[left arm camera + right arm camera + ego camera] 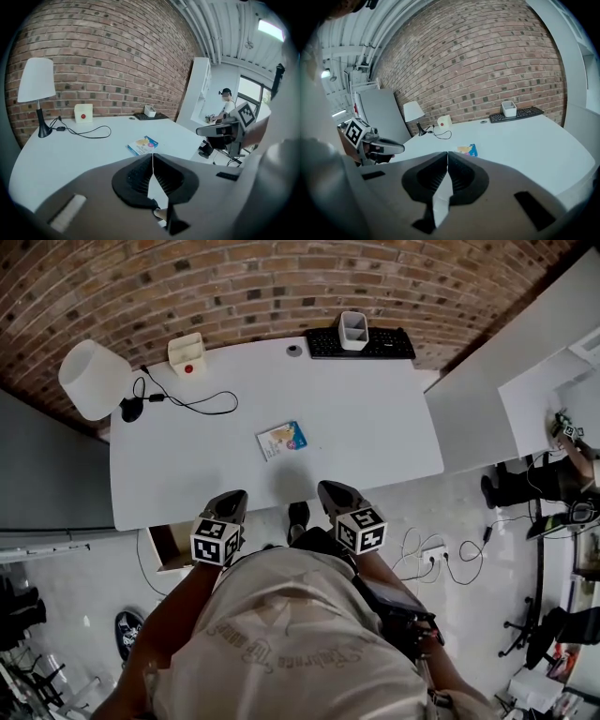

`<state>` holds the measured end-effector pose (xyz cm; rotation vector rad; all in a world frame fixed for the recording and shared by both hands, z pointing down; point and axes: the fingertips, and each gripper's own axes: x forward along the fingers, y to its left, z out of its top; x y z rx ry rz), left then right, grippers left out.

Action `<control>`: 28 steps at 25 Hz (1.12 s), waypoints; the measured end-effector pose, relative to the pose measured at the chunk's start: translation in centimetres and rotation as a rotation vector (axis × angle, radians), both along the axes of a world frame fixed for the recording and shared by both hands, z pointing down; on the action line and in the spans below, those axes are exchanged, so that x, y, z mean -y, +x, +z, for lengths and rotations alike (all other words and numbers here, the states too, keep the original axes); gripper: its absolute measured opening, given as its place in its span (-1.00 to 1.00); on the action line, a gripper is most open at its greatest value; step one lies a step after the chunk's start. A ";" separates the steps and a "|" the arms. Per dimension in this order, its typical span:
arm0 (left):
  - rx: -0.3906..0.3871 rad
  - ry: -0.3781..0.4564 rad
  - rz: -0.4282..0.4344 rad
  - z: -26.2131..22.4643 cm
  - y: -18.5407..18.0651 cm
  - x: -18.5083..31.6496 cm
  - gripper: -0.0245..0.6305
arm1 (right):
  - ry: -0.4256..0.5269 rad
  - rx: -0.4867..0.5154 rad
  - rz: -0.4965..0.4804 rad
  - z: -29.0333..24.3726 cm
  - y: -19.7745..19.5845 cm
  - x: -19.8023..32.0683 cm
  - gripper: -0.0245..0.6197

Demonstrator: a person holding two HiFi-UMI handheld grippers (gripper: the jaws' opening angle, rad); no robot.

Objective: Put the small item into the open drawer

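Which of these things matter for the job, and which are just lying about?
For the job: small packet, open drawer, left gripper, right gripper (both shut, empty).
Lying about: lamp, keyboard, white cup, red-button box, cable.

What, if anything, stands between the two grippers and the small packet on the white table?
Nothing visible does. Only bare tabletop lies between the small packet and the left gripper and right gripper, both at its near edge. The lamp, cable and keyboard sit farther back.

Head camera high above desk — tool cameras low, toward the same desk, brick wall.
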<state>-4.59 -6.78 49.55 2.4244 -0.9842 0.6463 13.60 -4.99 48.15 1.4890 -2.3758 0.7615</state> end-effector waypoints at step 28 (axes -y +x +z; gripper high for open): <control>0.116 -0.022 0.086 2.7 8.2 11.0 -0.87 | -0.053 0.064 -0.110 2.8 5.1 12.5 -0.90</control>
